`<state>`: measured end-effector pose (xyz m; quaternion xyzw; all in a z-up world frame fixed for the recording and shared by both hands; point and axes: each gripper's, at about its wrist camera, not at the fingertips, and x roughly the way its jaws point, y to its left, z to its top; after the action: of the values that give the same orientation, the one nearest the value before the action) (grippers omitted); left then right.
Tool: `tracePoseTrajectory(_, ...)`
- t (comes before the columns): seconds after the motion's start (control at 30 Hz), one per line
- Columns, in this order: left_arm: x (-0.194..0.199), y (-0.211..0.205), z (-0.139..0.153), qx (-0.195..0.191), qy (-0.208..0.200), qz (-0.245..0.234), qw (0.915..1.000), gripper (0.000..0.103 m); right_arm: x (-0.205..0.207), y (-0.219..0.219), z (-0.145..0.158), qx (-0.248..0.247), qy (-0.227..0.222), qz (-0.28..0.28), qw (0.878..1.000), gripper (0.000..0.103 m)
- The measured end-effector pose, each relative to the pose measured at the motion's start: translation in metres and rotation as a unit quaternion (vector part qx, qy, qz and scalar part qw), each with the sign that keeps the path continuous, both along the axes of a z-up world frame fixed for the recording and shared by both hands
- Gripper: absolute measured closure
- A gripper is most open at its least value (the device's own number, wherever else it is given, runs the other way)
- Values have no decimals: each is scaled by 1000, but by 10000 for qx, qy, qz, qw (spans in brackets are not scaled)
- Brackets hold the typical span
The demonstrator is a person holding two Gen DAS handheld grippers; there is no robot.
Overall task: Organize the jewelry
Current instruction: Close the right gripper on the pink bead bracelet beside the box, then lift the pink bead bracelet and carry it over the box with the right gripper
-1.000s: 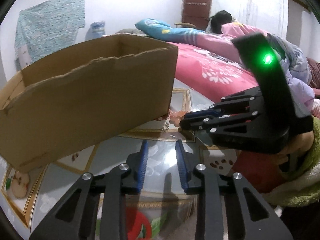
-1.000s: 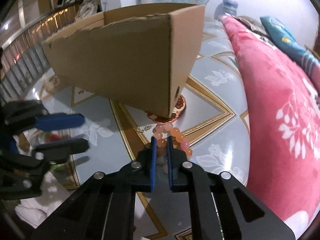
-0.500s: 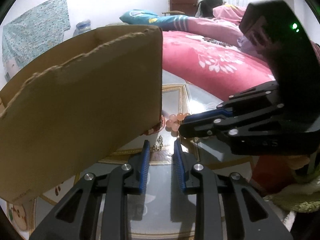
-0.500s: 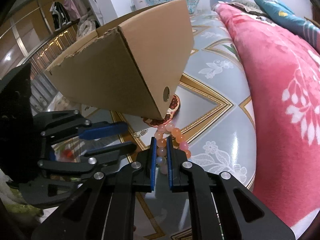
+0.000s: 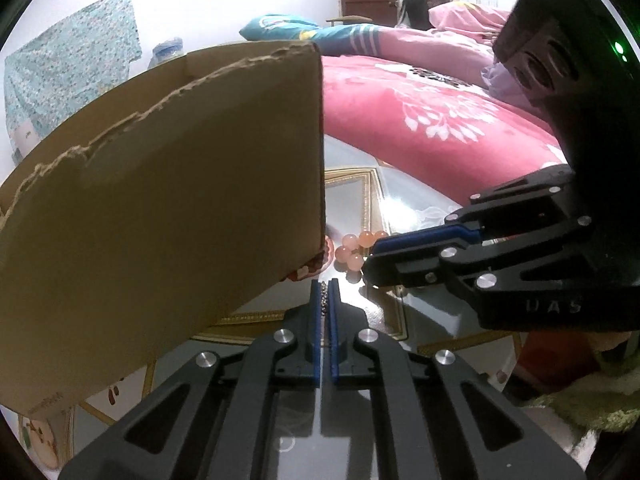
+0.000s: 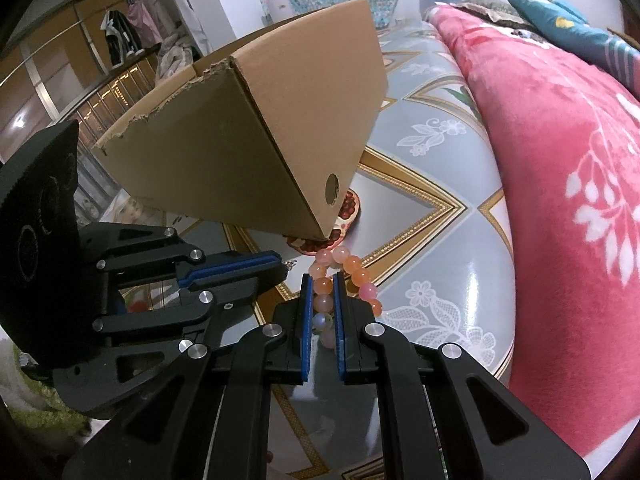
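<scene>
A pink and orange bead bracelet [image 6: 347, 274] lies on the patterned table by the near corner of a cardboard box [image 6: 256, 148]. My right gripper [image 6: 321, 280] is shut on the bracelet's near side. In the left wrist view the bracelet [image 5: 354, 249] shows beside the box [image 5: 168, 216], partly hidden by my right gripper [image 5: 370, 256]. My left gripper [image 5: 325, 286] is shut on a thin silver chain [image 5: 324, 298] at the box corner. The left gripper also shows in the right wrist view [image 6: 282, 266], just left of the bracelet.
The glossy table [image 6: 440, 216] has a grey floral and gold pattern. A red floral blanket [image 6: 568, 152] covers a bed along the table's right edge. A round red pomegranate print [image 6: 344, 216] sits under the box corner. The box is open-topped with torn edges.
My left gripper moved forward to the box corner and closed on the silver chain. My right gripper stayed shut on the bracelet and the two grippers came closer together.
</scene>
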<state>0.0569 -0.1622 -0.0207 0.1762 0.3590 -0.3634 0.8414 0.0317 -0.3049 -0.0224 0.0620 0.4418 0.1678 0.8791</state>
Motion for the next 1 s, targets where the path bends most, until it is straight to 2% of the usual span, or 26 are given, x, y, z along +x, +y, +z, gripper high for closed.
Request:
tracePoseTrajectory(0.37,-1,10,5,-12,199,359,9992,101,0,6,0,44,16,66,10000,95)
tracePoseTrajectory(0.83,-15,23,19,42,-134,593,9981,101,-4,5,19,341,-90,31,9994,95)
tracePoseTrajectory(1.0,-25,38,38,-128,-260,712,9970,101,-9,-4,34,668,-140,-104,9976,95)
